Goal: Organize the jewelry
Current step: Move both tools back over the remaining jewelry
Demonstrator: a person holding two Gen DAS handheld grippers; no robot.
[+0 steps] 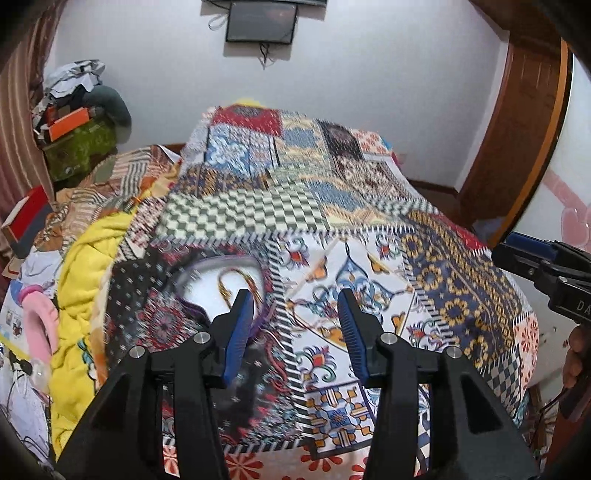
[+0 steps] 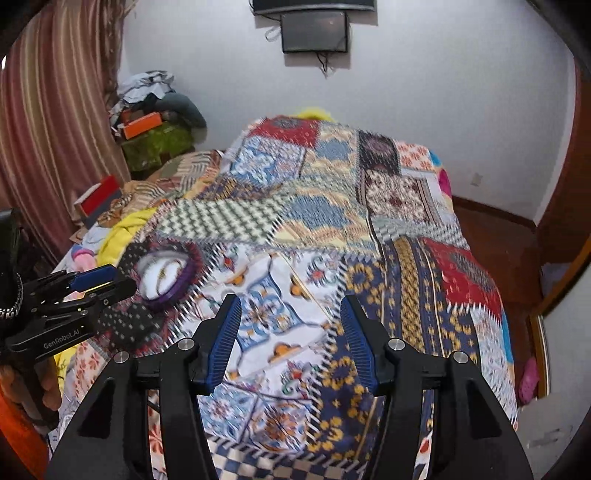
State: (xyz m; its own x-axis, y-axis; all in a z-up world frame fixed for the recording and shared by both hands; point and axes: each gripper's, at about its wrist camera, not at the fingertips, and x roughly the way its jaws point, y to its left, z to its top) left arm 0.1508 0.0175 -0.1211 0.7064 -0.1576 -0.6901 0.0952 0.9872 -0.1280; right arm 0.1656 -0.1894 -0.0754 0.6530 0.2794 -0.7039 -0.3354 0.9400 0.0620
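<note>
A round purple-rimmed jewelry dish (image 1: 218, 280) with a white lining lies on the patchwork bedspread (image 1: 295, 206); a gold chain (image 1: 231, 282) curls inside it. My left gripper (image 1: 293, 299) hovers open just right of the dish, its left fingertip over the dish rim. In the right wrist view the same dish (image 2: 164, 275) lies to the left, with the left gripper (image 2: 103, 282) beside it. My right gripper (image 2: 290, 306) stands open above the bedspread (image 2: 332, 221), with nothing between its fingers. The right gripper (image 1: 517, 254) also shows at the right edge of the left wrist view.
A yellow blanket (image 1: 79, 295) and pink clothing (image 1: 38, 321) are piled at the bed's left side. Boxes and clutter (image 1: 77, 122) stand in the back left corner by a striped curtain (image 2: 48, 129). A dark screen (image 1: 261, 22) hangs on the wall. A wooden door frame (image 1: 517, 147) stands on the right.
</note>
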